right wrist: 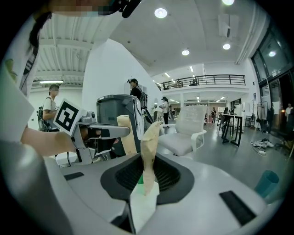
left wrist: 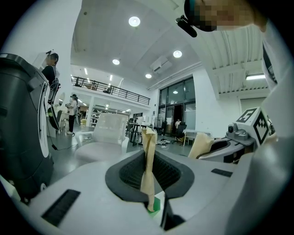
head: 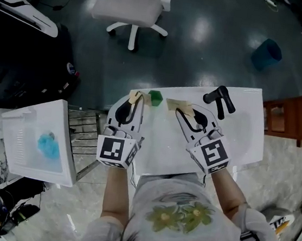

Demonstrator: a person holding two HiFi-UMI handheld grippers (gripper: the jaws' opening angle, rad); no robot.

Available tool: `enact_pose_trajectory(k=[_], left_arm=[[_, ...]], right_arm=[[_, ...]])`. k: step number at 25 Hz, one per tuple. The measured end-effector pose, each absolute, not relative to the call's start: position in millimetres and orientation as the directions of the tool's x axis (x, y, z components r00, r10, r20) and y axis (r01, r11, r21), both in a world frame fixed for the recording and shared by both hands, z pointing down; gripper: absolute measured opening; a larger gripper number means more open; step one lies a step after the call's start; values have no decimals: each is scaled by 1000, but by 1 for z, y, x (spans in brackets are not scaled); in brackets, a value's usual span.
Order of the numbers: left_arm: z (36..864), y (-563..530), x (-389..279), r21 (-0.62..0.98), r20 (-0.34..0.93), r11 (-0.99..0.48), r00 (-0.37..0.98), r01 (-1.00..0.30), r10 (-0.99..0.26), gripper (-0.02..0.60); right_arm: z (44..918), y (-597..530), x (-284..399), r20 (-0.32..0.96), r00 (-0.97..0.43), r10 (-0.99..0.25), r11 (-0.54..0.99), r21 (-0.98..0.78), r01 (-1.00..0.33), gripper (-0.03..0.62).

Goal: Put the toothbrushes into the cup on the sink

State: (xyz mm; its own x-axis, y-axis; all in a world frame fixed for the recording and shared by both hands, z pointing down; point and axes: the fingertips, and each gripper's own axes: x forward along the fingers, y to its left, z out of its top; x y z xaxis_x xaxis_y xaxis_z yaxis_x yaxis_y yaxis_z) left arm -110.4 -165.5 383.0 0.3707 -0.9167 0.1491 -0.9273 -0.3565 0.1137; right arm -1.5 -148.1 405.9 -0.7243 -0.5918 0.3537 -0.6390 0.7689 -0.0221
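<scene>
A small green cup stands at the far edge of the white sink top, between my two grippers. My left gripper hovers just left of the cup, and its tan pads are pressed together with nothing between them. A bit of the green cup shows under its jaws. My right gripper hangs just right of the cup. Its tan pads also meet and hold nothing that I can see. No toothbrush shows in any view.
A black faucet rises at the sink's far right. Beyond the sink lie a dark floor, a white office chair and a blue bin. A white crate sits to the left, a brown wooden stand to the right.
</scene>
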Motion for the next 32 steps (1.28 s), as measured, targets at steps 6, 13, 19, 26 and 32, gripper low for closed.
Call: enact_pose_trajectory(k=[6,13,19,26,32], left_arm=[[390,-169,-112,128,152,-349,366,-928,-918,52],[401,-172,-115,134,156,-348,367,-928,-917,52],[412,-175,-114,138,175,-340,361,-930,-916,52],[428,-180,-113,141,202,-328,351,-934,-914,52],[441,-182,-112,137,226,-329,353,-934,-908,52]], right_arm=[[412,-151,-2,367,-722,-586,770,-25,-638,91],[416,-151,-3,378,-716,-587,767,-25,-641,91],[419,-152,-2,381,-714,-588,764,-28,-644,91],[419,-154,-1,374,-714,-592,762,-29,-647,91],[421,-154,-1,374,-713,-593,762,-28,-648,91]])
